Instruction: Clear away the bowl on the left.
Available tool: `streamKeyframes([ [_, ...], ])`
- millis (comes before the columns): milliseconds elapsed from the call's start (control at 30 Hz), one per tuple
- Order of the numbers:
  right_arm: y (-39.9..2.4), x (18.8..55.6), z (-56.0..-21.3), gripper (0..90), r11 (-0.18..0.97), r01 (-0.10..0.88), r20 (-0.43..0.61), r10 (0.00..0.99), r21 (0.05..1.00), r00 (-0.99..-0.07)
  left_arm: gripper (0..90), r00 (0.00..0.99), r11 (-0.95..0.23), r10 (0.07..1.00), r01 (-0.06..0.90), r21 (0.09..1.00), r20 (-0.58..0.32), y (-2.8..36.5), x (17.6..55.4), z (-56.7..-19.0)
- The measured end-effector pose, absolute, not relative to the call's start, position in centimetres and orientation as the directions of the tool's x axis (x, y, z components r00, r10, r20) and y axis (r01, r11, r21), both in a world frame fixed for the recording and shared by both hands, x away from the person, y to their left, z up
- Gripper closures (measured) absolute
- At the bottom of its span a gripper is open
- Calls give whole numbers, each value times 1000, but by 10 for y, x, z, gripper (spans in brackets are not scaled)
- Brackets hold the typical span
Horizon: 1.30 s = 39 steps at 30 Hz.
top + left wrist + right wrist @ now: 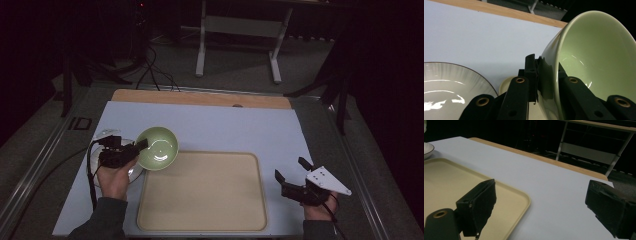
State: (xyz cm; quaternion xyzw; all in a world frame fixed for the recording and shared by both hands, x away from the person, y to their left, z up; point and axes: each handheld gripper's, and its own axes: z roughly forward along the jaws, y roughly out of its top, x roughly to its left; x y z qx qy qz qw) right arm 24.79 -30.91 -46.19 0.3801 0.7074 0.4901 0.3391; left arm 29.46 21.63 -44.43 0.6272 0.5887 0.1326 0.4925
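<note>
Bowl, green and tilted, hangs by its rim from your left tool, which is clamped on it, over the tray's far-left corner beside a plate. Your right tool hovers with jaws apart off the tray's right edge.

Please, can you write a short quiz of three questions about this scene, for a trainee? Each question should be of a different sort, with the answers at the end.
1. True or false: the left hand-held gripper grips the green bowl by its rim.
2. Where is the beige tray? A) between the two hands B) on the floor C) inside the bowl
3. What lies under the person's left hand, beside the bowl?

Key: 1 true. 2 A. 3 A white plate. The right hand-held gripper is open and holds nothing.
</note>
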Motion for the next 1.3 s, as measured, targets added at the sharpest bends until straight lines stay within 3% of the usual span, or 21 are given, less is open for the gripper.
streamKeyframes([
  [1300,-310,248,-462,95,229,203,-106,869,952,-483,818,343,96,857,626,774,-384,173,296,-450],
])
